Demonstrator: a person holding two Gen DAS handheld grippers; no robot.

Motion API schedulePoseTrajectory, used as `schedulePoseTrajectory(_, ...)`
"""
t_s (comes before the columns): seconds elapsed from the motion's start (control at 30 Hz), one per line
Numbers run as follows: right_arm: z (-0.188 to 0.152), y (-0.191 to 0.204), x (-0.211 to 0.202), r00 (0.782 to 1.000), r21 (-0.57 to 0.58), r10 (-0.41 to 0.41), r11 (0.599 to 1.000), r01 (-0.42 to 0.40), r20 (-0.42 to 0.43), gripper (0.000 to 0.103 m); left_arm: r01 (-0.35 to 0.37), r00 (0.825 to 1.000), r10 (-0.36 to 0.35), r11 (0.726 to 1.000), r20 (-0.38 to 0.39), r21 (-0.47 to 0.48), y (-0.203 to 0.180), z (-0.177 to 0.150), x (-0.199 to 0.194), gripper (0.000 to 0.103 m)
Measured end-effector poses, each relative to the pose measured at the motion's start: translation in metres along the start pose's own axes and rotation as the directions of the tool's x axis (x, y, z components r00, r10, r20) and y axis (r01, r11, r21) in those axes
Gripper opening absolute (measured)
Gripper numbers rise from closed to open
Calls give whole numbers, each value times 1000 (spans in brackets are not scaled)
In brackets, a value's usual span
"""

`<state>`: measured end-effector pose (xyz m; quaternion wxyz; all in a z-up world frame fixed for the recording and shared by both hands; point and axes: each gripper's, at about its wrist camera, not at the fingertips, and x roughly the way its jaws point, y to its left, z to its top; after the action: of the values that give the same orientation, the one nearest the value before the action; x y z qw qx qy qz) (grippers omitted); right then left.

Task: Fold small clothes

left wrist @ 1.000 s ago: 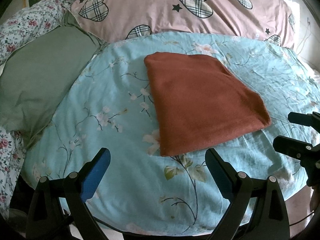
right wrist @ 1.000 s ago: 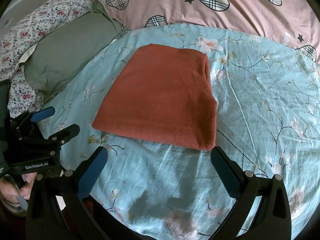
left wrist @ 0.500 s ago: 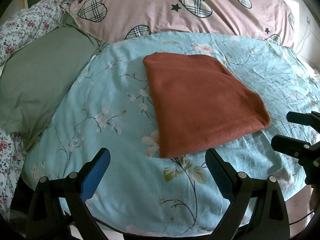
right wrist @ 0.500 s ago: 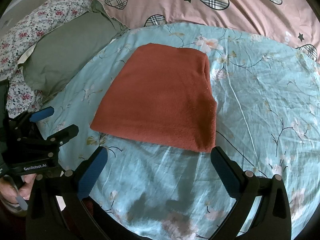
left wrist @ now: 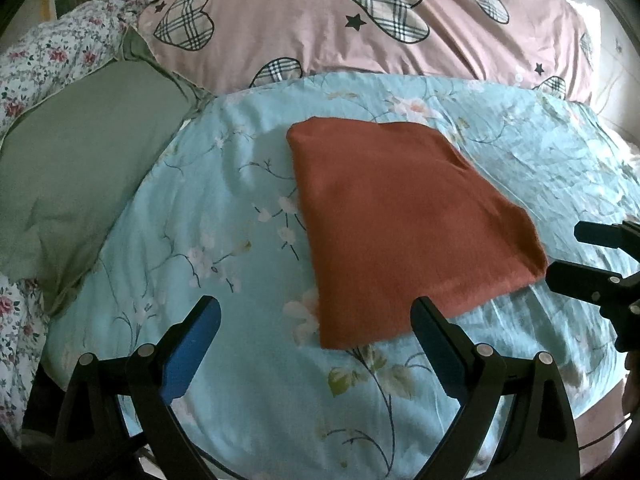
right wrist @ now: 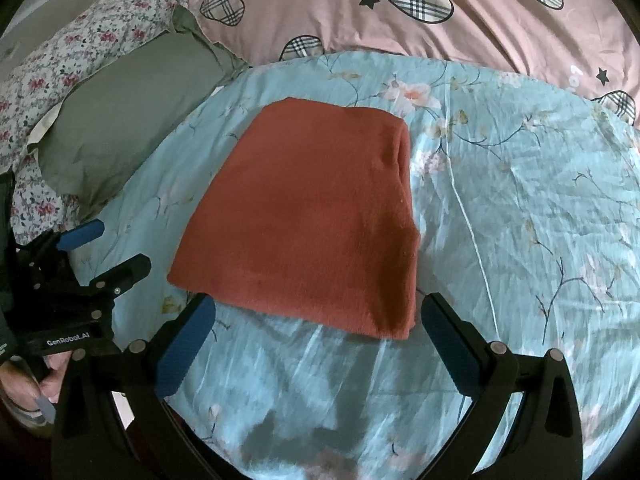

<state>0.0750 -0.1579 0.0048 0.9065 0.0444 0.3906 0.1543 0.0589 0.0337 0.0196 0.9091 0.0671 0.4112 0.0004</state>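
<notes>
Floral blue bedspread (daylit), pink pillow.

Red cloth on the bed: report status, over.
Left gripper open, empty. Right gripper open, empty. Red cloth folded flat on the blue sheet, untouched. Nothing in the way.

You are working in a home bedroom: floral bedsheet, green pillow, pink heart-patterned duvet.
</notes>
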Motion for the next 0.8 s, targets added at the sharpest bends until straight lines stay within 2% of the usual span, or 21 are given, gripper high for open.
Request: schedulePoseTrajectory(0.8,12,-19,22,1000,30,8,1000,-7,-29,103,8,1000,-8,999,-10,-38,2,16,17,97)
